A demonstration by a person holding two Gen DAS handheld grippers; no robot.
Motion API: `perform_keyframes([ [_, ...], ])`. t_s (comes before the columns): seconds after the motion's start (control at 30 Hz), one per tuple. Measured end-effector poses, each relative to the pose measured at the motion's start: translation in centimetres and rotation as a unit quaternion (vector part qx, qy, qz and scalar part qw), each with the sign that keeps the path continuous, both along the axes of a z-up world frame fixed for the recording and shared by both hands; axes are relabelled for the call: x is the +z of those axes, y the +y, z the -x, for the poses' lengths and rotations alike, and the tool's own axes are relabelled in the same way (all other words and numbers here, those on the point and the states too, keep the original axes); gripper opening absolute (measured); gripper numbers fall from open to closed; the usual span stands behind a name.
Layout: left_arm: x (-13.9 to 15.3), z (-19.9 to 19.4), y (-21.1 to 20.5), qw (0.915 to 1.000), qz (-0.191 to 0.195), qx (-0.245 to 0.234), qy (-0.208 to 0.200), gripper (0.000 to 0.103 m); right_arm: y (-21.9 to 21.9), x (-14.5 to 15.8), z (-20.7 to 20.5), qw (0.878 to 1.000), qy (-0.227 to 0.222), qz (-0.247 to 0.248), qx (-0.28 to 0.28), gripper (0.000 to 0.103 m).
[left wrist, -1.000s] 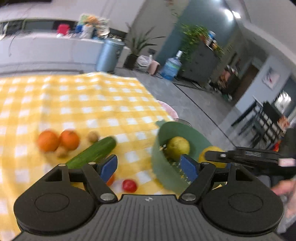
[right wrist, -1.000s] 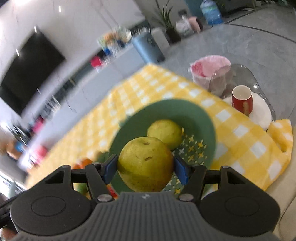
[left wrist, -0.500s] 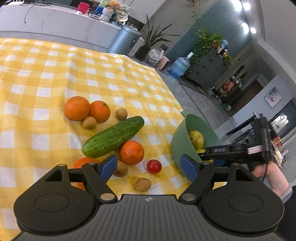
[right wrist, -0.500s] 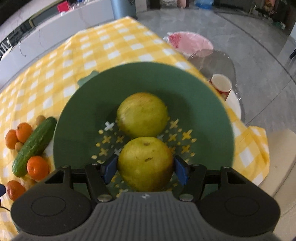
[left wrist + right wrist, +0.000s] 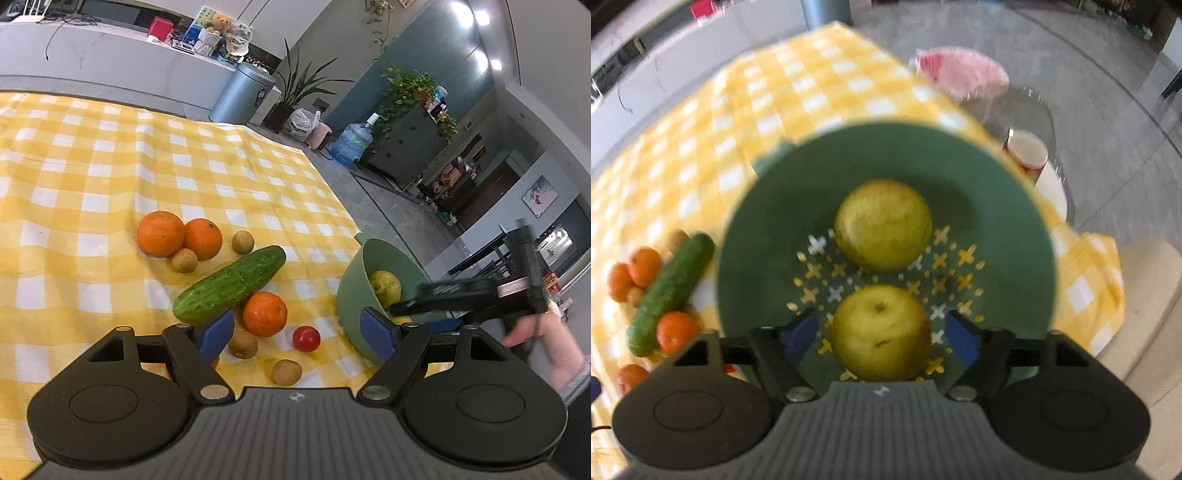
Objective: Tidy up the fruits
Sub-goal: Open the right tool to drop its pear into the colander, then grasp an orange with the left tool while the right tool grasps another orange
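Your right gripper (image 5: 881, 334) is opening and lets go of the pear (image 5: 881, 332); it now sits in the green bowl (image 5: 768, 206) at the tablecloth's edge. Your left gripper (image 5: 297, 334) stays spread, empty, over the oranges (image 5: 264, 314).

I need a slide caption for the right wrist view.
Right gripper opening around a pear inside the green bowl.

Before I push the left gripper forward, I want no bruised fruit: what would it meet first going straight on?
Probably the orange just ahead of the open left gripper, with a small brown fruit and a cherry tomato close beside that line. Depth is hard to judge, so one of those could come first.
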State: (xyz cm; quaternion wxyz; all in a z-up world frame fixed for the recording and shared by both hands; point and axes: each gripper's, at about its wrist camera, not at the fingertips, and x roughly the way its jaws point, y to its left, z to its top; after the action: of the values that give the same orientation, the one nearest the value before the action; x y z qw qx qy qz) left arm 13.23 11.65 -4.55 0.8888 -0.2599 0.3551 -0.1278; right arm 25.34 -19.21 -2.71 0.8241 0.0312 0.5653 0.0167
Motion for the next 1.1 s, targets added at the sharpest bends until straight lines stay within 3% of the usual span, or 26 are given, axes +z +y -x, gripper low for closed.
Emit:
perform_keyframes([
  [0.17, 0.5, 1.1, 0.9, 0.9994, -0.026, 0.017, 0.017, 0.091, -0.2, 5.9, 3.0, 0.995, -0.094, -0.037, -0.003, 0.077],
  [0.33, 0.1, 1.6, 1.8, 0.9942, -0.069, 0.058, 0.058, 0.091, 3.1, 10.1, 6.6, 0.978, -0.167, -0.116, 0.051, 0.049],
  [0.43, -0.8, 1.5, 2.3, 0.9914, -0.082, 0.068, 0.076, 0.091, 6.4, 10.3, 8.1, 0.969, -0.183, -0.144, 0.079, 0.043],
  [0.57, -1.5, 1.3, 1.7, 0.9903, -0.101, 0.053, 0.079, 0.091, 10.2, 8.1, 8.7, 0.968, -0.175, -0.164, 0.075, 0.038],
  [0.67, -2.1, 1.0, 1.2, 0.9908, -0.103, 0.043, 0.077, 0.091, 12.1, 5.3, 9.1, 0.976, -0.183, -0.110, 0.035, 0.037],
  [0.77, -2.9, 0.6, 0.7, 0.9880, -0.123, 0.044, 0.082, 0.091, 12.9, 1.9, 8.1, 0.980, -0.138, -0.134, 0.042, 0.037],
  [0.87, -3.5, 0.2, 0.4, 0.9852, -0.142, 0.049, 0.083, 0.084, 12.8, -0.6, 6.9, 0.981, -0.114, -0.155, 0.034, 0.039],
  [0.9, -3.6, 0.1, 0.3, 0.9850, -0.144, 0.045, 0.083, 0.083, 12.8, -1.1, 6.6, 0.982, -0.109, -0.151, 0.034, 0.043],
  [1.1, -4.7, -0.5, 0.2, 0.9832, -0.147, 0.051, 0.094, 0.078, 14.2, -3.3, 4.9, 0.988, -0.086, -0.108, 0.068, 0.043],
])
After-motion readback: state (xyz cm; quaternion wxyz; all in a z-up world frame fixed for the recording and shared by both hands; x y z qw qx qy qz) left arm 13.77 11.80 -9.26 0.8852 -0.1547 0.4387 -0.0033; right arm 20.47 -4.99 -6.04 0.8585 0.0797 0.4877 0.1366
